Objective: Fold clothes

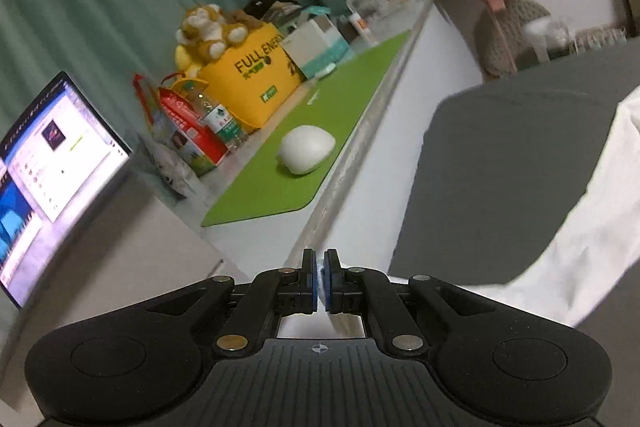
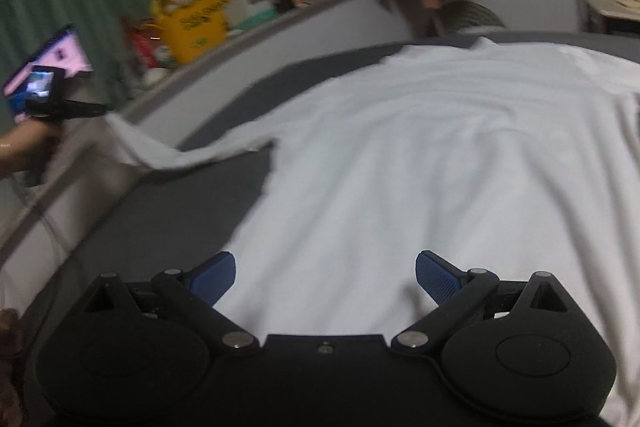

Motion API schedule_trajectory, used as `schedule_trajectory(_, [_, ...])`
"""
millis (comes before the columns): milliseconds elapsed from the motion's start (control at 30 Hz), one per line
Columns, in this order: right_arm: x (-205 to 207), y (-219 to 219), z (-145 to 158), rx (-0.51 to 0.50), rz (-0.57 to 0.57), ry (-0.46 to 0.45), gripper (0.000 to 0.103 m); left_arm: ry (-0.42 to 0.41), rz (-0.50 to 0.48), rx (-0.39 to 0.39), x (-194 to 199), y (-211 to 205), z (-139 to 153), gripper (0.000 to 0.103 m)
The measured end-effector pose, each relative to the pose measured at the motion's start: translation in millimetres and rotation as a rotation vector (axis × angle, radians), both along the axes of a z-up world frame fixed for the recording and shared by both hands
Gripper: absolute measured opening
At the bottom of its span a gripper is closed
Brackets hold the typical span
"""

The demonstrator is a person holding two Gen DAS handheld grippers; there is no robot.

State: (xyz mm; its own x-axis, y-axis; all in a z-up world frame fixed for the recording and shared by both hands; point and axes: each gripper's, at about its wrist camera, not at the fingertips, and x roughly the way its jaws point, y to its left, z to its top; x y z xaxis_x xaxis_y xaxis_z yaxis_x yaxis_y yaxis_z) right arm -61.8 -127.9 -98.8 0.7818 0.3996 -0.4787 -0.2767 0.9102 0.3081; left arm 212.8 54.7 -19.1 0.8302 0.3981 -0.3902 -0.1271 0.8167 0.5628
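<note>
While the white shirt (image 2: 420,155) lies spread over the dark grey mat (image 2: 168,223), body flat and only lightly rippled, we see no fold in it yet: the whole back is open to view, so as far as the pictures show, all the folding is left. One sleeve (image 2: 160,151) is drawn out sideways past the mat's edge toward the pale ledge (image 2: 280,39), and its end rises to our left tongs (image 2: 86,109). In the left wrist view those tongs (image 1: 320,281) are pressed together on a sliver of white cloth, so we judge that they grip the sleeve end. Our right tongs (image 2: 326,273) hang just above the shirt's near hem with their blue pads (image 2: 434,277) wide apart, holding nothing. The sleeve on the far right runs out of view, and we cannot tell how it lies. On the shelf behind stand a yellow bag (image 1: 256,83) and a laptop (image 1: 52,171), apart from the shirt.
</note>
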Motion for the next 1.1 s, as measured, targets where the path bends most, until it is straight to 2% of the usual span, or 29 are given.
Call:
schedule_trajectory(133, [9.4, 40.0, 15.9, -0.046, 0.167, -0.124, 0.097, -0.056, -0.034, -0.104, -11.4, 17.2, 24.3, 0.003])
schedule_trajectory(200, [36.8, 81.6, 20.7, -0.083, 0.272, -0.175, 0.086, -0.056, -0.042, -0.188, -15.6, 33.3, 41.1, 0.003])
schedule_trajectory(267, [67.2, 130.0, 20.0, -0.061, 0.315, -0.190, 0.075, -0.055, -0.055, -0.291, -20.3, 49.4, 57.6, 0.003])
schedule_trajectory(333, [97.8, 180.6, 19.0, -0.032, 0.350, -0.207, 0.074, -0.062, -0.077, -0.388, -24.5, 60.7, 73.6, 0.003])
schedule_trajectory(367, [106.5, 209.2, 20.7, -0.073, 0.332, -0.239, 0.073, -0.065, -0.087, -0.431, -26.3, 64.8, 79.8, 0.003])
schedule_trajectory(433, [111.6, 269.3, 26.4, -0.221, 0.247, -0.352, 0.069, -0.065, -0.120, -0.507, -29.8, 72.0, 90.3, 0.003])
schedule_trajectory(567, [98.0, 360.9, 29.4, -0.511, 0.081, -0.681, 0.068, -0.054, -0.175, -0.548, -38.4, 74.2, 102.8, 0.003])
schedule_trajectory(633, [94.7, 392.3, 26.0, -0.637, 0.035, -0.790, 0.068, -0.043, -0.199, -0.579, -42.9, 74.8, 106.8, 0.003])
schedule_trajectory(733, [95.2, 413.9, 22.3, -0.727, -0.076, -0.872, 0.067, -0.030, -0.232, -0.600, -52.2, 72.9, 109.0, 0.003])
schedule_trajectory(833, [95.9, 415.8, 24.5, -0.724, -0.142, -0.891, 0.062, -0.028, -0.253, -0.615, -59.4, 73.8, 109.4, 0.003])
schedule_trajectory(967, [100.4, 414.8, 28.0, -0.703, -0.111, -0.893, 0.055, -0.023, -0.252, -0.701, -62.6, 84.7, 105.1, 0.003])
schedule_trajectory(1100, [104.8, 419.6, 28.0, -0.718, -0.053, -0.919, 0.055, -0.029, -0.233, -0.802, -59.6, 99.3, 97.6, 0.003])
